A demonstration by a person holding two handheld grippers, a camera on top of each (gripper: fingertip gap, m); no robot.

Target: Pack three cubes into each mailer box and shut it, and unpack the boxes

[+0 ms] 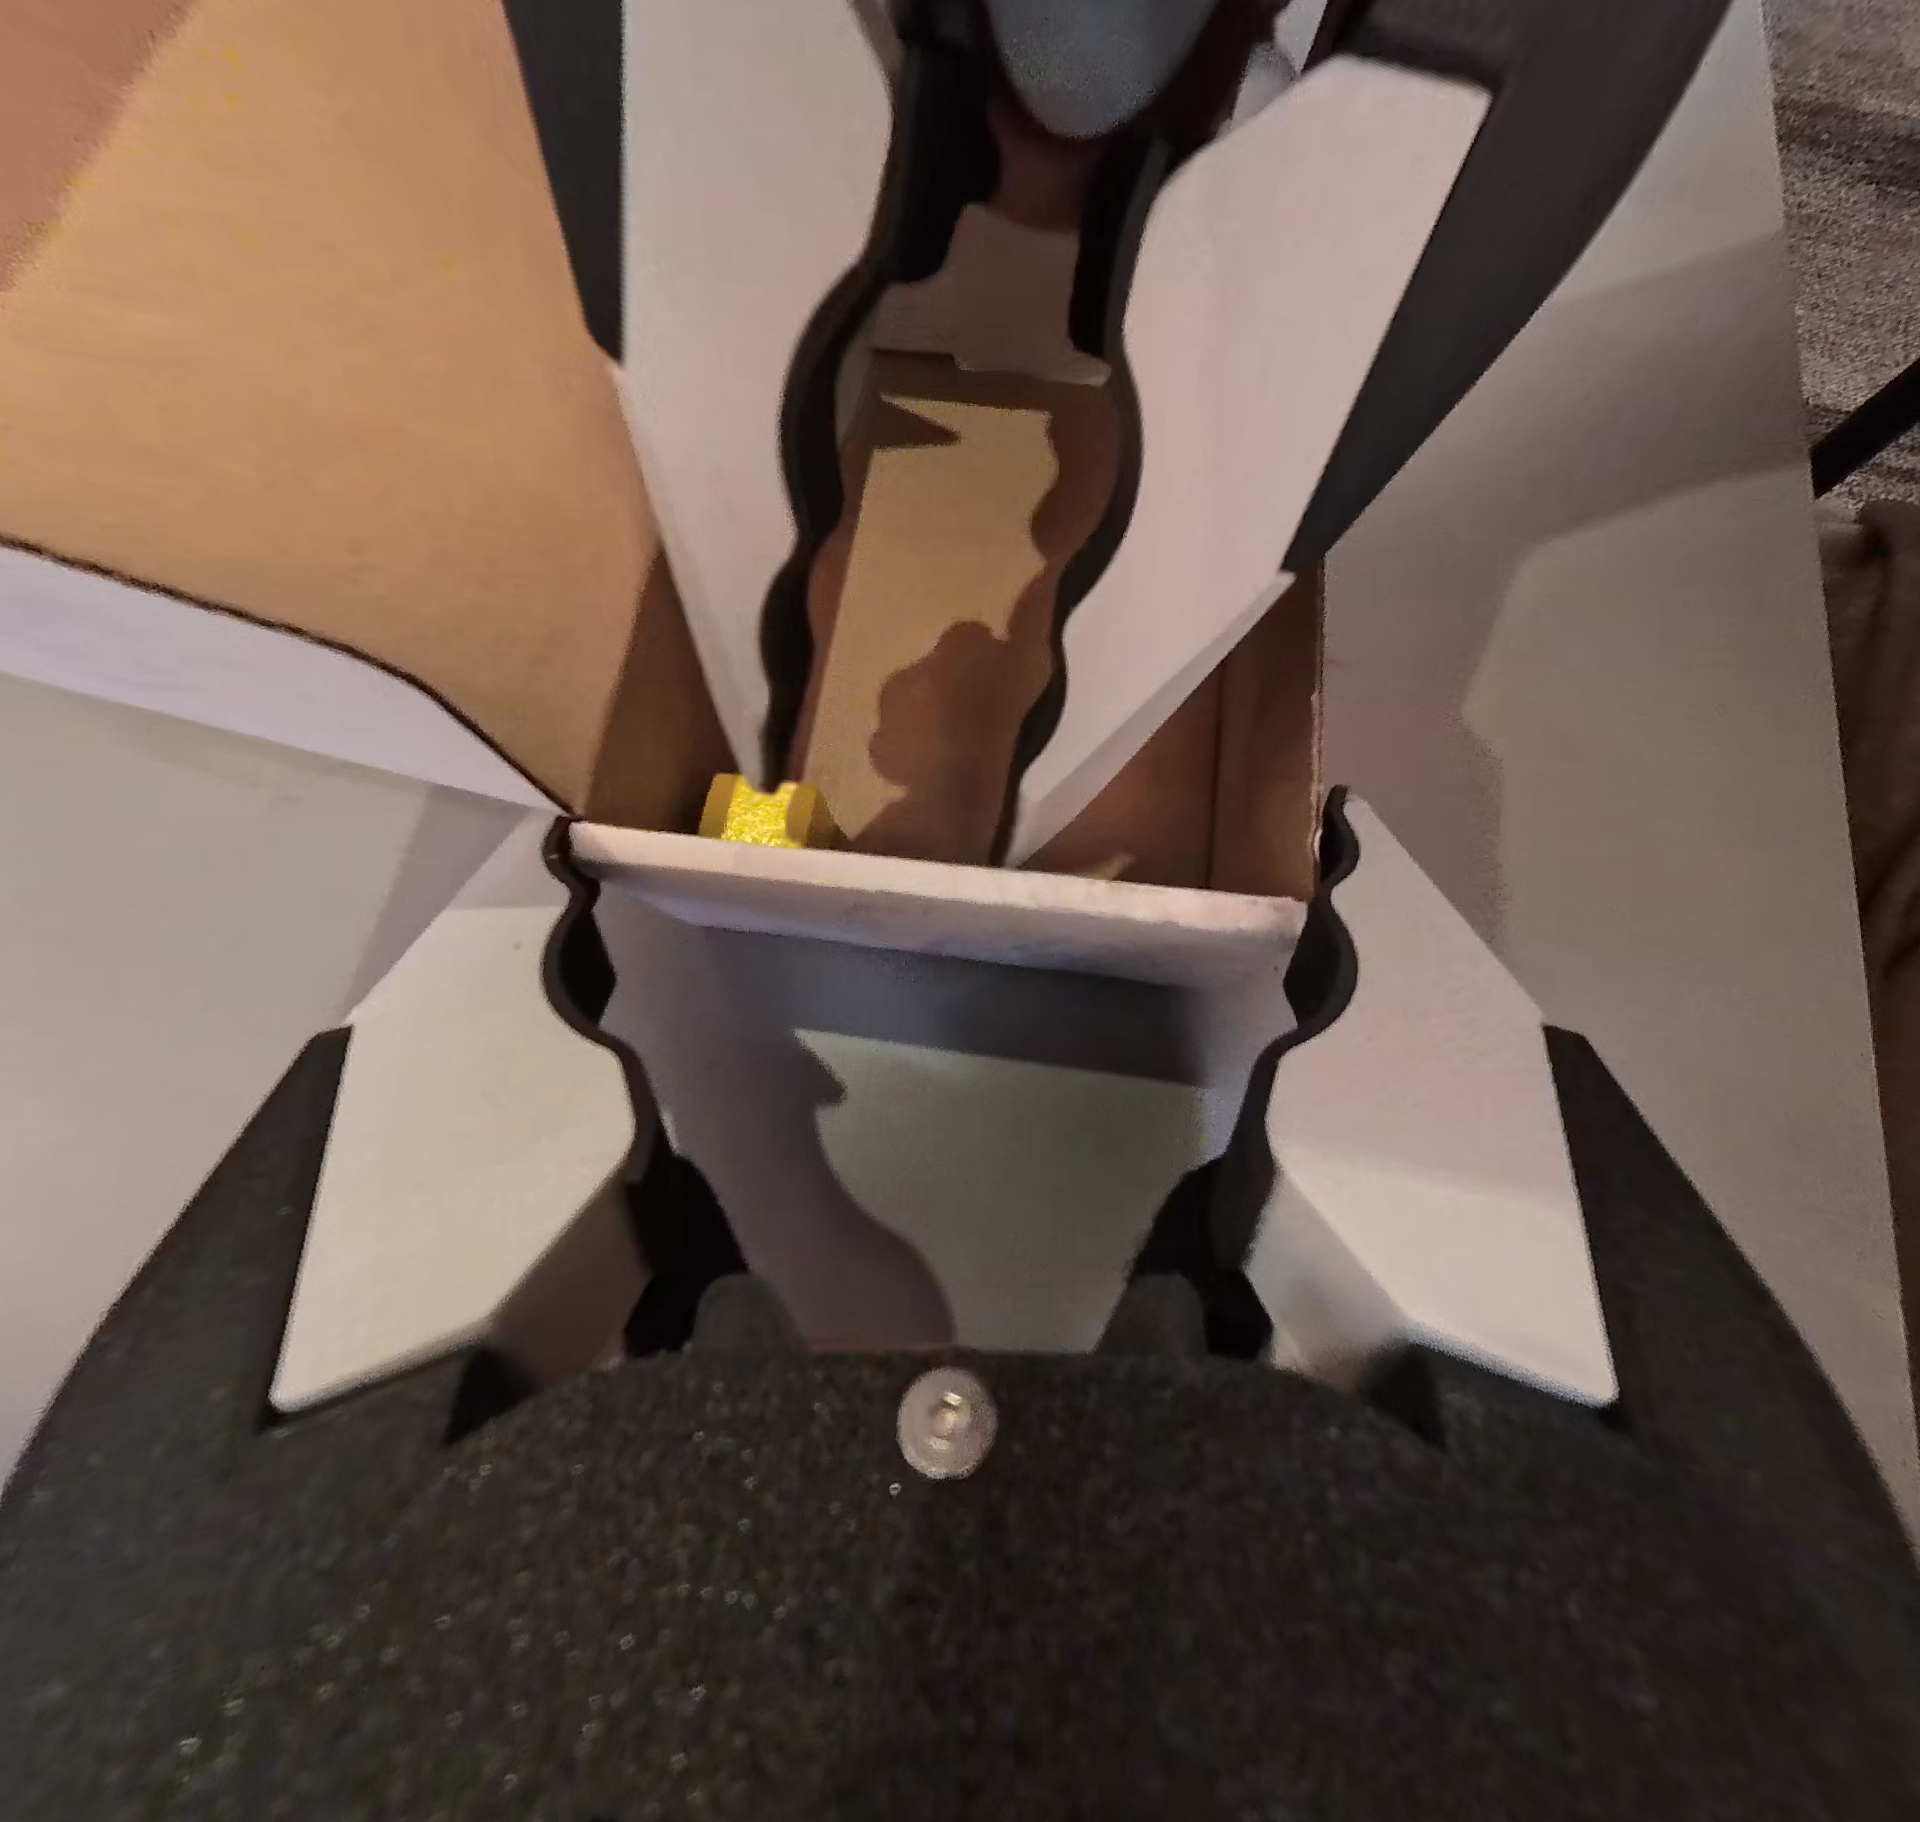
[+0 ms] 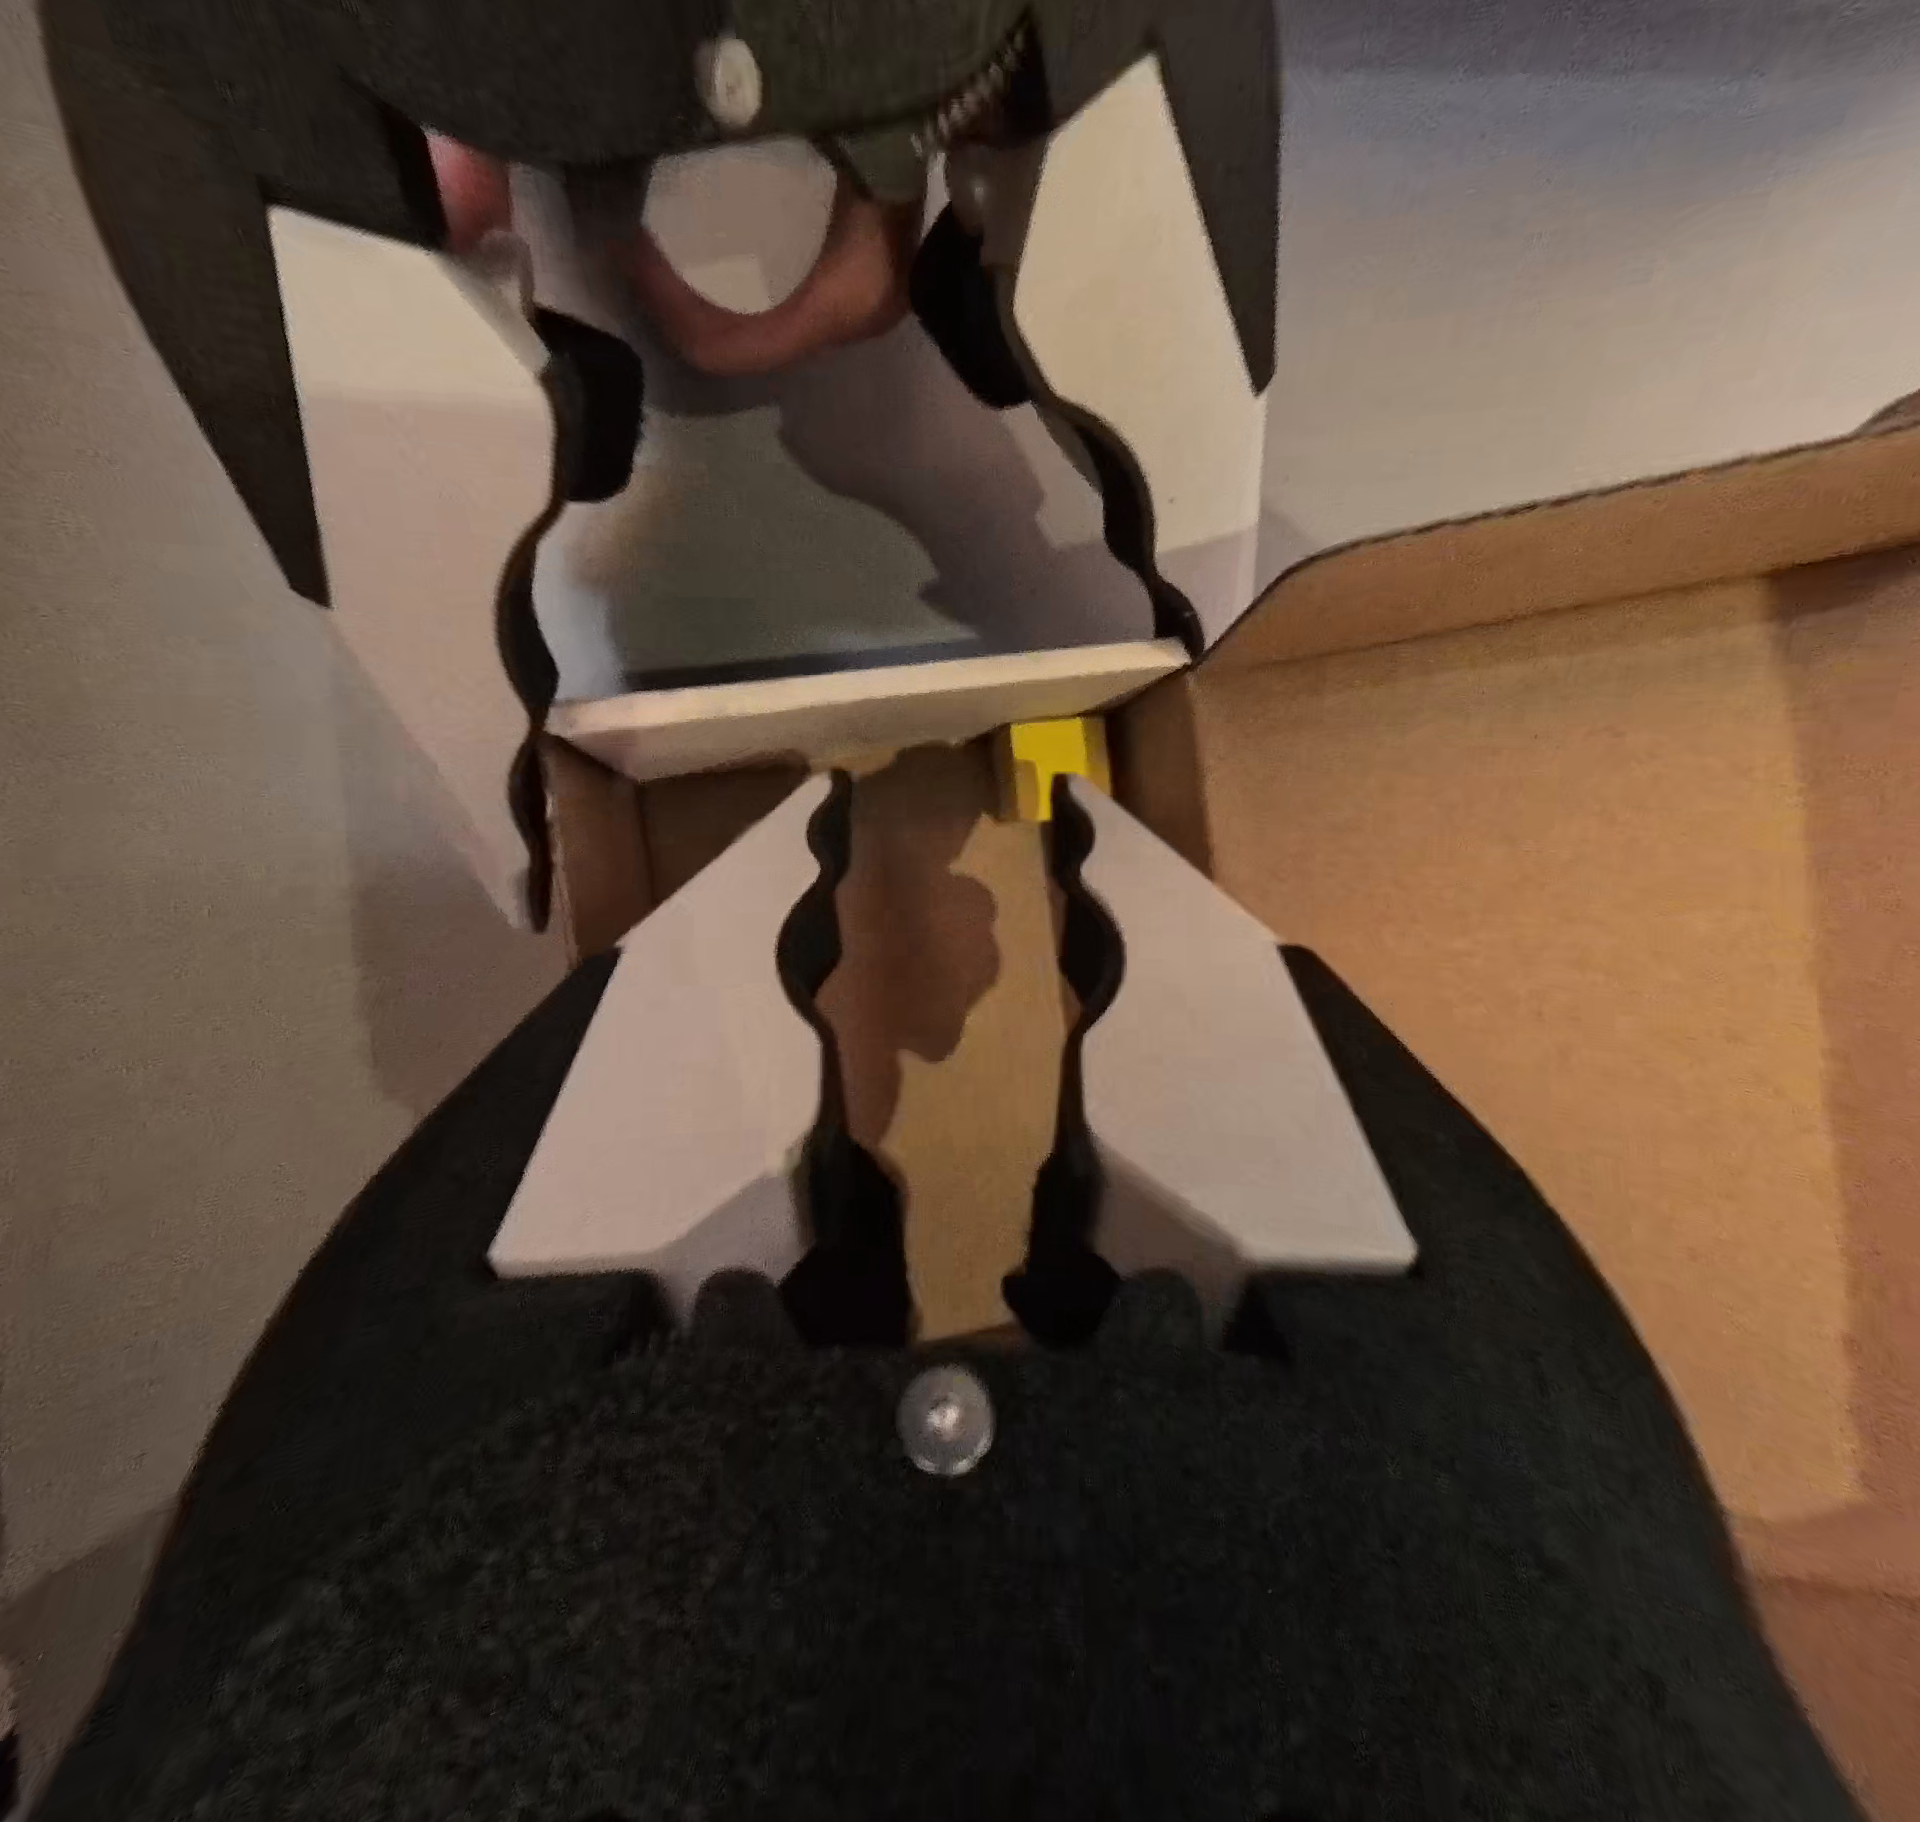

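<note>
An open mailer box, white outside (image 1: 935, 899) and brown inside, lies between my two grippers; its near wall also shows in the right wrist view (image 2: 862, 702). My left gripper (image 1: 945, 822) clamps this end wall across its width, one finger on each side. A yellow cube (image 1: 764, 816) sits in the box's corner against that wall. My right gripper (image 2: 951, 785) reaches inside the box with a narrow gap and nothing between its fingers; one fingertip (image 2: 1075, 806) touches the yellow cube (image 2: 1049, 754). No other cubes are visible.
The box's brown lid (image 2: 1507, 837) lies folded open to the side, and shows at the left in the left wrist view (image 1: 312, 370). The box rests on a white table (image 1: 208, 889). Grey carpet (image 1: 1849, 214) lies beyond the table edge. Both grippers' tips are close together, under 4 cm apart.
</note>
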